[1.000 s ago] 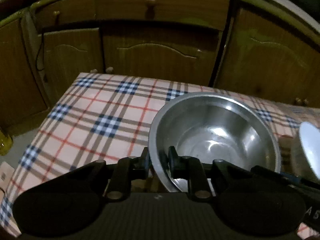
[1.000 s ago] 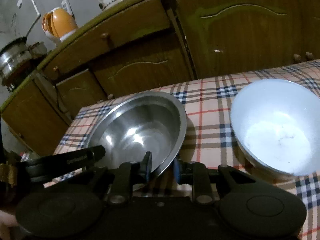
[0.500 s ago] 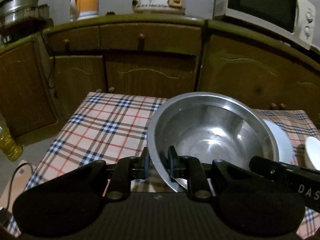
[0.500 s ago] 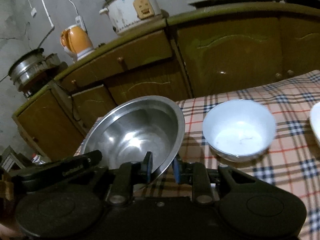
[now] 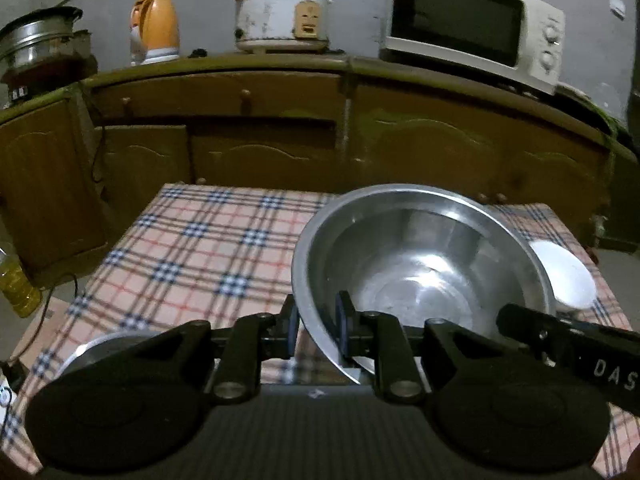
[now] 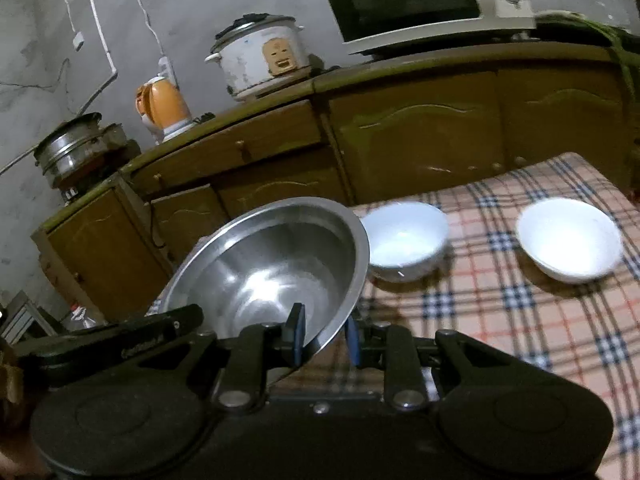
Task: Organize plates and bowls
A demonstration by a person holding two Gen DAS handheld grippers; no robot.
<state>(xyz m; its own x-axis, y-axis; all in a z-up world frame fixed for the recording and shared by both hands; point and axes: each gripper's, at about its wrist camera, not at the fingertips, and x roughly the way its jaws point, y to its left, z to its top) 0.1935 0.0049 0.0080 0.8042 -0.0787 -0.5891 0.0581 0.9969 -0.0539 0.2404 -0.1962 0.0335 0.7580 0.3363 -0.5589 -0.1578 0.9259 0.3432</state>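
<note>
Clearly light, stiff and slick, the steel bowl [image 5: 420, 276] hangs above the tabletop [image 5: 192, 248], each hand-held gripper, left [image 5: 316, 330] and right [image 6: 322, 334], clenched on opposite rim edges, the sensible hold.

Right gripper [image 6: 323, 334] clamps the rim of a round shiny steel bowl [image 6: 272, 272] beside two white ceramic bowls [image 6: 404, 240]

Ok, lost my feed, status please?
Left gripper and right gripper both clamp the steel bowl rim. Bowl tilted above table. Two white bowls ahead.
</note>
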